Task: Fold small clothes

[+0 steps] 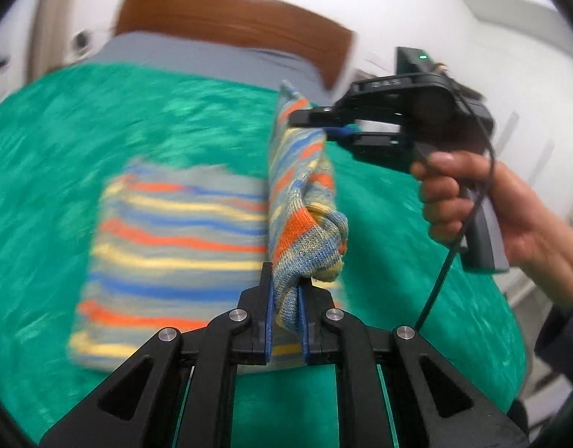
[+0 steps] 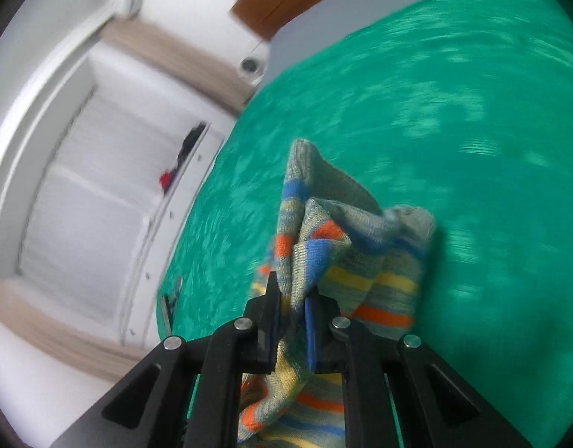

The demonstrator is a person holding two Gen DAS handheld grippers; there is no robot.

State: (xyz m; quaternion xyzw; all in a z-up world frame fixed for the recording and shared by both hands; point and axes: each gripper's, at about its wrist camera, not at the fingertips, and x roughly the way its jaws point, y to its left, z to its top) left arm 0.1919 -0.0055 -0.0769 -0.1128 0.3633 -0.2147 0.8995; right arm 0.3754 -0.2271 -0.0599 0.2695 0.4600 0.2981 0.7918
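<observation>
Striped knitwear [image 1: 181, 239] lay partly flat on the green blanket [image 1: 62, 142] covering the bed, with one edge lifted into an upright ridge above the flat part. The left tongs [image 1: 286, 298] were closed on the near end of that raised edge, cloth bunched between the blue pads. The right tongs [image 1: 323, 125], held in the person's right hand [image 1: 469, 201], were clamped on the far end of the same edge, toward the wooden headboard [image 1: 230, 11]. In the right wrist view the right tongs [image 2: 292, 311] likewise gripped a wad of the striped cloth.

The step in hand looked like a fold in mid-carry: the held edge was up and stretched between both tongs. The next move likely called for bringing both ends together across the flat part, keeping the edge taut and level, then lowering it so the borders meet before letting go. Motion blur hid the finer creases.
</observation>
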